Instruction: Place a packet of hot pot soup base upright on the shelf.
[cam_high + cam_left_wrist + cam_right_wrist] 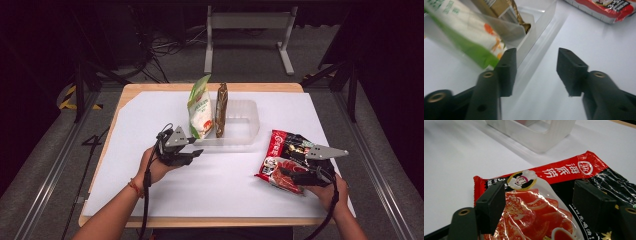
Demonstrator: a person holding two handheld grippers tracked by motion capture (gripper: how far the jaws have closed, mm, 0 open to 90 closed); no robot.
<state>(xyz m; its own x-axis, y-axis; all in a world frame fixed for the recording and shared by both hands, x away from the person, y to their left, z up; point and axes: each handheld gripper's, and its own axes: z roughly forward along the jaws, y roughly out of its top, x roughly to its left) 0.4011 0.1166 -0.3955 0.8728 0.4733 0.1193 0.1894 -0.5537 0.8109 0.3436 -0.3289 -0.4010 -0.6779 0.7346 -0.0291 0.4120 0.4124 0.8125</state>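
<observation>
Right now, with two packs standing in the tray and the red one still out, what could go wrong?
1. The green-white pouch stands upright at the clear tray's left end, close to the open left gripper; a nudge could tip it.
2. The brown pack beside it could follow.
3. The right gripper straddles the glossy red packet lying flat; its film may slip or crumple.

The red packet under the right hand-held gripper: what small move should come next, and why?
Probably lower and close the right hand-held gripper on the red packet. Its jaws stand apart above the packet, which lies flat on the table outside the clear tray. The green bag and brown packet already stand in the tray.
</observation>
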